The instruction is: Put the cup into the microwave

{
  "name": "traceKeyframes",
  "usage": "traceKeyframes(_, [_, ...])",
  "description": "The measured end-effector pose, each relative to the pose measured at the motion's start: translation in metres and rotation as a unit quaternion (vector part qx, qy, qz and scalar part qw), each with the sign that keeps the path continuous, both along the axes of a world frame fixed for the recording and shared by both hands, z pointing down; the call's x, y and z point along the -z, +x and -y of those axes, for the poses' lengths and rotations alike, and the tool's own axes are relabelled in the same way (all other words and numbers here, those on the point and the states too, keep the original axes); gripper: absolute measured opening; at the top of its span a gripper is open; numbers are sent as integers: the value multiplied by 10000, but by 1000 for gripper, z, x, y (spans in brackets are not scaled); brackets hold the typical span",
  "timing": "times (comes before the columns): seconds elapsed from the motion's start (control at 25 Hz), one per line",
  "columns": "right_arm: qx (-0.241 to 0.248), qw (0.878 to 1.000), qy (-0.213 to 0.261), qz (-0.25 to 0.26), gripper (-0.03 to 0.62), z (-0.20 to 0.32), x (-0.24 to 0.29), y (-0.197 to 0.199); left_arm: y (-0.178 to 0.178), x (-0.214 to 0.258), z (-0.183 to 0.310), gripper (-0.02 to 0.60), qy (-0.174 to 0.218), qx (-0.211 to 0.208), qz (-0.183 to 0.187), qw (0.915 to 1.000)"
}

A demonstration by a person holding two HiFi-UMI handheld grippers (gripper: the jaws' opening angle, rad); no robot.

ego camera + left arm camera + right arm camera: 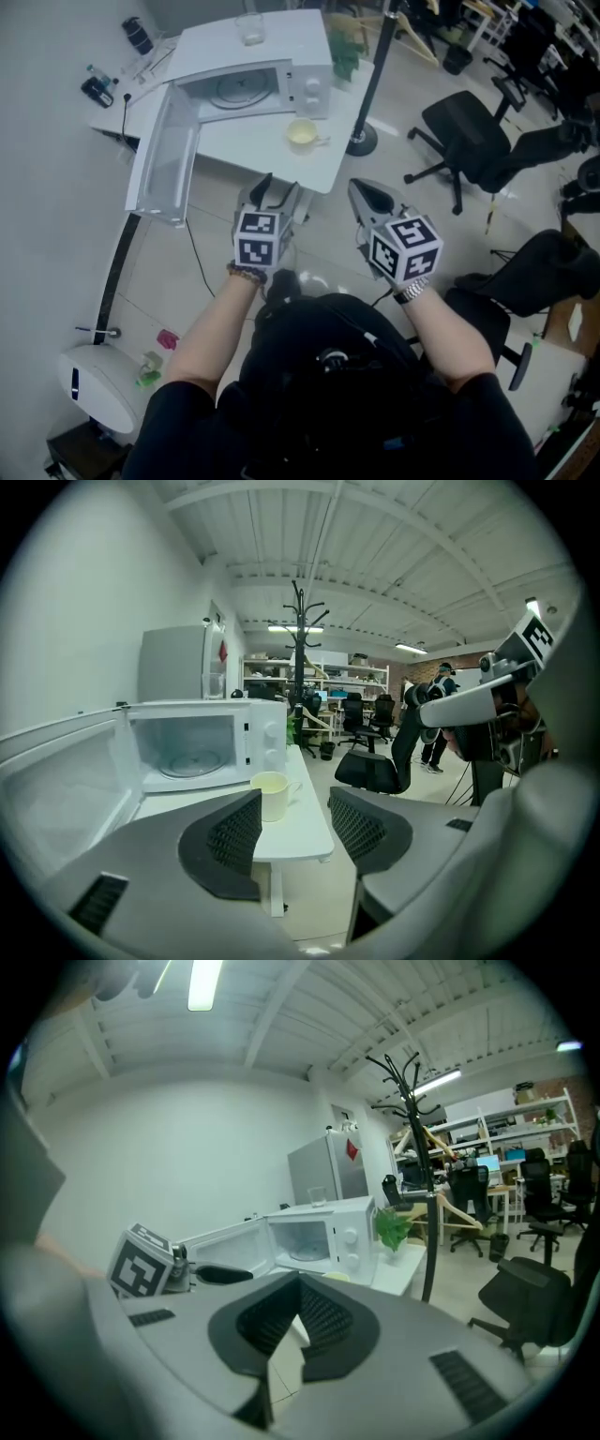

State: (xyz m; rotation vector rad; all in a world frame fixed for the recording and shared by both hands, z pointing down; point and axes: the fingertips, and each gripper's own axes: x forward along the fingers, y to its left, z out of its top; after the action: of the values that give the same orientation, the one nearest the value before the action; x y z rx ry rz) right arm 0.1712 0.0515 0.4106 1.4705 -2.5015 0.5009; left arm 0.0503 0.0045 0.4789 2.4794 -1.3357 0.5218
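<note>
A pale yellow cup (pixel 302 132) stands on the white table (pixel 246 150), in front of the white microwave (pixel 253 52). The microwave door (pixel 167 159) hangs wide open to the left and the turntable inside shows bare. My left gripper (pixel 275 189) hovers short of the table's near edge, open, with nothing between its jaws. In the left gripper view the cup (pixel 271 795) sits just beyond the left gripper (pixel 295 810), close to its left pad. My right gripper (pixel 370 194) is beside it over the floor, shut and empty. In the right gripper view the right gripper (pixel 300 1290) points towards the microwave (pixel 323 1232).
A clear glass (pixel 250 28) stands on top of the microwave and a green plant (pixel 344 56) to its right. A black coat stand (pixel 370 84) rises by the table's right corner. Black office chairs (pixel 464 131) fill the right. A white rounded appliance (pixel 94 384) sits on the floor at lower left.
</note>
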Motion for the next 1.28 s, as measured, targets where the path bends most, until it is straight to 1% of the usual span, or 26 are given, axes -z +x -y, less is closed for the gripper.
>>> traceKeyframes(0.04, [-52, 10000, -36, -5, 14, 6, -2, 1, 1, -3, 8, 235, -13, -43, -5, 10000])
traceKeyframes(0.08, [-110, 9999, -79, -7, 15, 11, -4, 3, 4, -7, 15, 235, -30, -92, -10, 10000])
traceKeyframes(0.12, [-169, 9998, -124, -6, 14, 17, -6, 5, 6, -11, 22, 271, -51, -146, -16, 9999])
traceKeyframes(0.2, [-269, 9994, -201, 8, 15, 26, -11, 7, 10, -21, 35, 281, -108, -258, -30, 9996])
traceKeyframes(0.24, [-314, 9992, -233, 15, 14, 30, -14, 7, 11, -27, 42, 309, -139, -312, -36, 9994])
traceKeyframes(0.32, [-412, 9987, -293, 15, 14, 41, -18, 9, 15, -38, 55, 316, -198, -412, -23, 9990])
traceKeyframes(0.36, [-462, 9984, -318, 11, 15, 46, -19, 11, 17, -44, 62, 342, -221, -454, 6, 9987])
traceKeyframes(0.6, [-701, 9964, -472, 11, 15, 74, -31, 16, 25, -82, 101, 375, -351, -597, 294, 9972])
traceKeyframes(0.76, [-841, 9948, -572, -15, 15, 89, -40, 22, 32, -113, 122, 380, -583, -760, 474, 9943])
traceKeyframes(0.8, [-880, 9943, -609, -26, 14, 92, -42, 24, 33, -120, 127, 396, -619, -793, 519, 9936])
traceKeyframes(0.88, [-958, 9930, -688, -47, 14, 96, -47, 28, 37, -131, 135, 407, -653, -855, 589, 9925])
traceKeyframes(0.92, [-994, 9924, -725, -59, 15, 98, -50, 30, 39, -135, 139, 425, -656, -893, 603, 9920])
traceKeyframes(0.96, [-1027, 9918, -758, -74, 14, 100, -52, 32, 42, -138, 142, 425, -648, -933, 605, 9917])
traceKeyframes(1.0, [-1060, 9912, -788, -89, 14, 102, -53, 34, 45, -140, 146, 443, -630, -968, 601, 9915])
traceKeyframes(1.08, [-1120, 9900, -846, -128, 15, 105, -57, 38, 50, -145, 153, 457, -599, -1023, 590, 9912])
traceKeyframes(1.28, [-1236, 9875, -953, -198, 14, 111, -63, 44, 58, -155, 168, 462, -604, -1057, 552, 9910])
